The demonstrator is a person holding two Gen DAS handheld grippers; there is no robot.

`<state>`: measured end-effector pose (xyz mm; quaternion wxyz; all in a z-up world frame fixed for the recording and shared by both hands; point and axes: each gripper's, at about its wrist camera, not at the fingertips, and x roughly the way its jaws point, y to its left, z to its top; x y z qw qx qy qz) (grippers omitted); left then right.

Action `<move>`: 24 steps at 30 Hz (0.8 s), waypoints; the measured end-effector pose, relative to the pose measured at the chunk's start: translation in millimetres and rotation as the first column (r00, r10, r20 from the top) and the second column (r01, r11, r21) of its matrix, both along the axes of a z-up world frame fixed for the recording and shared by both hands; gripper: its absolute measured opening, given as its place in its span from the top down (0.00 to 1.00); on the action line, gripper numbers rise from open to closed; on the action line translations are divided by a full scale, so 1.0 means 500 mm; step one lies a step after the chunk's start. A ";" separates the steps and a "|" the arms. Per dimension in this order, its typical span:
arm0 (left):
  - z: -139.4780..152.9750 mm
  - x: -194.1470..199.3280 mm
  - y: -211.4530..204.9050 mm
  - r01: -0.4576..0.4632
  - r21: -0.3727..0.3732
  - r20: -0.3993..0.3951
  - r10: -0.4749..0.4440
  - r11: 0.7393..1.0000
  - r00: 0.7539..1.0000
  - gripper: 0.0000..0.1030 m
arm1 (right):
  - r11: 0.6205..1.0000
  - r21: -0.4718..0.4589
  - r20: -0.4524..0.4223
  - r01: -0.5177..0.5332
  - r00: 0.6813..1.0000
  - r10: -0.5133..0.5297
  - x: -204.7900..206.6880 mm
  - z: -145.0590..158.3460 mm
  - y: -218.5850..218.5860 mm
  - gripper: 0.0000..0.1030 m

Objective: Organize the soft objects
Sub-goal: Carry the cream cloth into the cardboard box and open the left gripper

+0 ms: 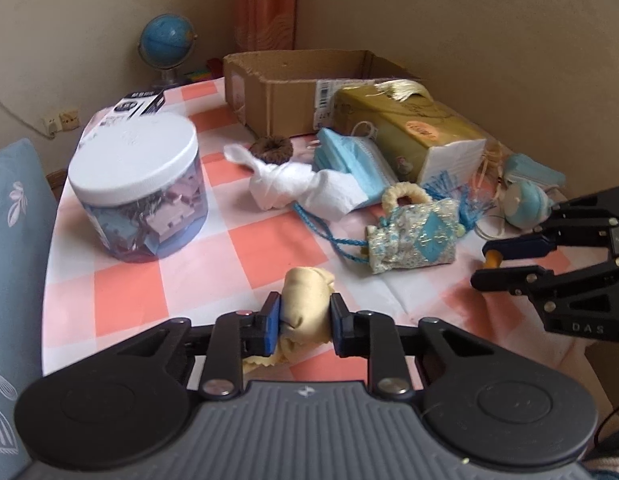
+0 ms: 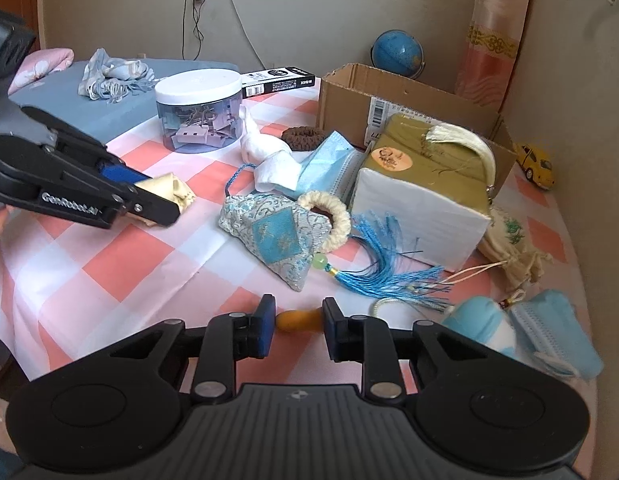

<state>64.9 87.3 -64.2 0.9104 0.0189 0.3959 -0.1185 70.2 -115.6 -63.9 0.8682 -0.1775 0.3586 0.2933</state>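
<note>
My left gripper (image 1: 304, 320) is shut on a cream cloth pouch (image 1: 307, 300) just above the checked tablecloth; it also shows in the right wrist view (image 2: 165, 204), at the left. My right gripper (image 2: 299, 320) is shut on a small orange piece (image 2: 298, 321); it shows in the left wrist view (image 1: 489, 266) at the right. A blue brocade sachet (image 2: 275, 232) with a blue tassel (image 2: 383, 268) lies mid-table. Blue face masks (image 2: 333, 164), a white tissue wad (image 2: 269, 156) and a brown hair scrunchie (image 2: 303, 138) lie behind it.
An open cardboard box (image 2: 349, 92) stands at the back, a tissue pack (image 2: 425, 196) in front of it. A jar of binder clips (image 2: 199, 112) stands at the left. A blue plush (image 2: 481, 320), another mask (image 2: 557, 332) and a cream drawstring bag (image 2: 513, 248) lie at the right.
</note>
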 end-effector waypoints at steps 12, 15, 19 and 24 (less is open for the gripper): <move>0.152 0.091 -0.036 0.111 0.037 0.096 -0.114 0.993 0.989 0.77 | 0.998 0.058 0.071 0.012 0.997 -0.016 0.020 0.112 -0.057 0.72; 0.178 0.157 -0.049 0.116 0.031 0.126 -0.119 0.993 0.985 0.77 | 0.998 0.063 0.096 0.021 0.995 -0.027 0.033 0.131 -0.068 0.72; 0.200 0.248 -0.070 0.130 0.022 0.150 -0.132 0.991 0.980 0.77 | 0.997 0.069 0.111 0.042 0.993 -0.050 0.056 0.145 -0.082 0.72; 0.196 0.357 -0.091 0.112 0.035 0.142 -0.115 0.993 0.983 0.77 | 0.995 0.070 0.117 0.066 0.990 -0.074 0.084 0.152 -0.093 0.72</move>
